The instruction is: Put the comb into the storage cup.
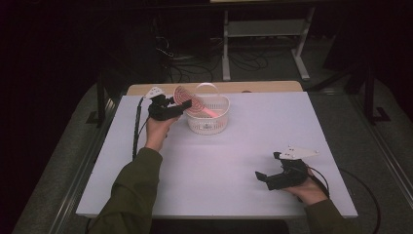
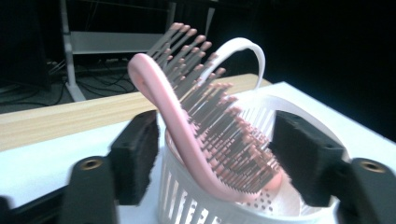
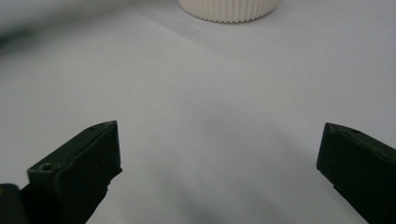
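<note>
Dark room, cables and a shelf frame behind; white table [image 1: 214, 161] below. Placing step, judged near done: pink hairbrush [image 2: 205, 126] propped head-up in the white basket [image 2: 187, 205], leaning on the rim, between the left gripper [image 1: 182, 106]'s parted pads, neither pad pressing on it. Next, likely: back straight off without tipping the brush. Left forearm stretched forward, gripper level at basket height. Right gripper [image 1: 265, 178] well back from the basket, low over the table, jaws wide, holding nothing.
</note>
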The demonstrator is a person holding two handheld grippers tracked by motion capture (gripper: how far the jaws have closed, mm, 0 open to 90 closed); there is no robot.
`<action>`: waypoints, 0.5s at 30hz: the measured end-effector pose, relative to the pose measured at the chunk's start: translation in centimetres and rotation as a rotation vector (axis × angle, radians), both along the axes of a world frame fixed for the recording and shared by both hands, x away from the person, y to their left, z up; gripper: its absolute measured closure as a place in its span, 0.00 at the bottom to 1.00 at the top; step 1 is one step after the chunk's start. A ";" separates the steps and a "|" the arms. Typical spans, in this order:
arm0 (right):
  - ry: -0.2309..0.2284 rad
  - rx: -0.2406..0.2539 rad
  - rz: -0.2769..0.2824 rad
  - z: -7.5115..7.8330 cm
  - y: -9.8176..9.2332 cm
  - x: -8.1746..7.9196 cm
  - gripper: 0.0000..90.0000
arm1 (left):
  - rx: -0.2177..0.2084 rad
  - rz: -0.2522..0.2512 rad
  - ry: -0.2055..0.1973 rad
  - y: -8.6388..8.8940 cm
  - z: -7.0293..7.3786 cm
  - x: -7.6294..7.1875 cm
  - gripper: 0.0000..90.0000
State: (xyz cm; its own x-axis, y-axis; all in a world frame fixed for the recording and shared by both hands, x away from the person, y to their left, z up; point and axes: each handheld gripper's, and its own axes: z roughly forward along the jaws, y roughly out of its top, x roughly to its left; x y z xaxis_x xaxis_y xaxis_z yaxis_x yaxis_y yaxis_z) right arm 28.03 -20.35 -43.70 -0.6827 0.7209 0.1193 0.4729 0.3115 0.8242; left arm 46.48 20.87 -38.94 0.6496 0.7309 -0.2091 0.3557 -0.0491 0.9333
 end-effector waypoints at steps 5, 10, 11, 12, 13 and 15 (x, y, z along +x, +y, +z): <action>-0.002 -0.002 0.000 0.0 0.1 0.0 0.00 | 0.034 -0.011 -0.013 0.3 0.4 -0.4 0.19; -0.002 0.000 -0.001 0.0 0.1 0.1 0.00 | 0.060 -0.028 -0.019 0.9 0.7 -0.8 0.14; -0.002 -0.002 0.000 0.0 0.1 0.1 0.00 | 0.071 -0.029 -0.022 1.0 0.8 -0.9 0.14; -0.004 -0.003 0.000 0.0 0.1 0.1 0.00 | 0.076 -0.037 -0.024 1.1 0.9 -1.0 0.13; -0.004 -0.003 0.000 0.0 0.2 0.1 0.00 | 0.082 -0.043 -0.028 1.1 1.0 -1.1 0.13; -0.003 -0.004 0.000 0.1 0.2 0.1 0.00 | 0.095 -0.049 -0.031 1.2 1.3 -1.4 0.11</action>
